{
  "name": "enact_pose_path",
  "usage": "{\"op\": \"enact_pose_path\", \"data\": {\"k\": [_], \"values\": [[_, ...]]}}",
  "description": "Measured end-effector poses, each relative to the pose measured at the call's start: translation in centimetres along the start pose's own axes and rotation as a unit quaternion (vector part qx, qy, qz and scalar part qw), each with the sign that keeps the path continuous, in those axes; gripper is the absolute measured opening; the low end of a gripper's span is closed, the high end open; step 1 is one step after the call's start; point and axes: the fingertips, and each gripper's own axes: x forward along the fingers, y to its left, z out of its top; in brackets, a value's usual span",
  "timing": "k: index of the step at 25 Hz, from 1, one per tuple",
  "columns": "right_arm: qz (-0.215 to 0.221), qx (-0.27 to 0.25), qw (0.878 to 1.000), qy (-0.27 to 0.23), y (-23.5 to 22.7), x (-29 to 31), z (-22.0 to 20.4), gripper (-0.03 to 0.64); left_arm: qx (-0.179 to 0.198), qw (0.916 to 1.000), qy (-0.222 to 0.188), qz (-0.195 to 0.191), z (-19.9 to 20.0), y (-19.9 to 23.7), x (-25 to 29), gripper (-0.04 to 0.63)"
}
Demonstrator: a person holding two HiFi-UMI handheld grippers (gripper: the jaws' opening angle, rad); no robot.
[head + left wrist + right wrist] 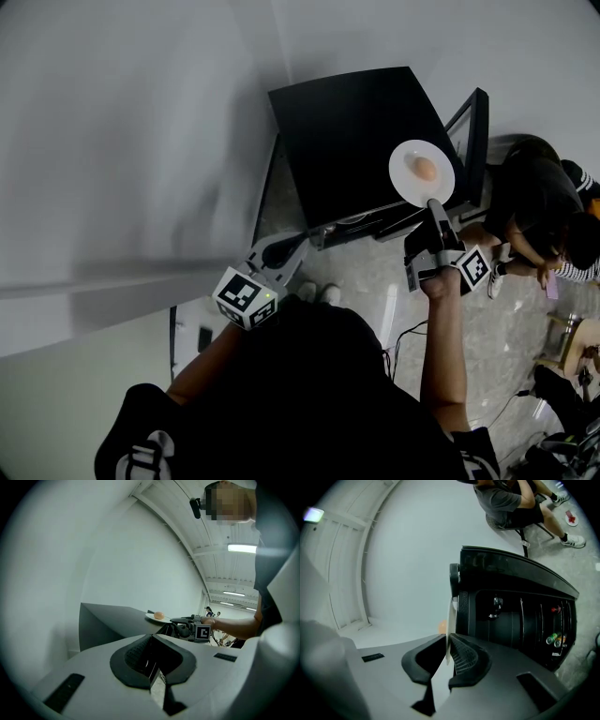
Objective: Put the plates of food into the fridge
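Observation:
A white plate (405,185) with a round tan piece of food (425,169) hangs over the right edge of the black fridge's top (352,136). My right gripper (434,203) is shut on the plate's near rim. In the right gripper view the plate (452,620) stands edge-on between the jaws, with the food (442,626) just beyond. My left gripper (305,246) is low at the fridge's front left corner, jaws together with nothing between them (152,663). From there I see the fridge (108,623), the plate (151,617), the food (159,615) and the right gripper (180,620).
The fridge door (472,127) stands open to the right; its inner shelves (520,620) hold small bottles or cans (555,639). A person in dark clothes (534,202) sits beside the door. Cables (412,330) run over the pale floor.

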Motion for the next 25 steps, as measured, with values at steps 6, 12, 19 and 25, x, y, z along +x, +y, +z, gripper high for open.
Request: {"op": "enact_pose_path", "data": {"k": [6, 12, 19, 25], "values": [[-0.009, 0.01, 1.0, 0.011, 0.3, -0.8, 0.0, 0.041, 0.007, 1.0, -0.001, -0.005, 0.2, -0.4, -0.2, 0.025], [0.008, 0.011, 1.0, 0.023, 0.7, -3.4, -0.9, 0.041, 0.006, 0.9999, 0.001, -0.013, 0.1, -0.5, -0.5, 0.023], [0.018, 0.02, 1.0, 0.001, 0.9, -8.7, -1.7, 0.04, -0.003, 0.9996, 0.002, -0.028, -0.3, -2.1, -1.6, 0.025], [0.007, 0.016, 1.0, -0.006, -0.1, -11.2, -2.0, 0.038, 0.0, 0.9991, 0.008, -0.042, -1.0, -2.9, -1.6, 0.023]]}}
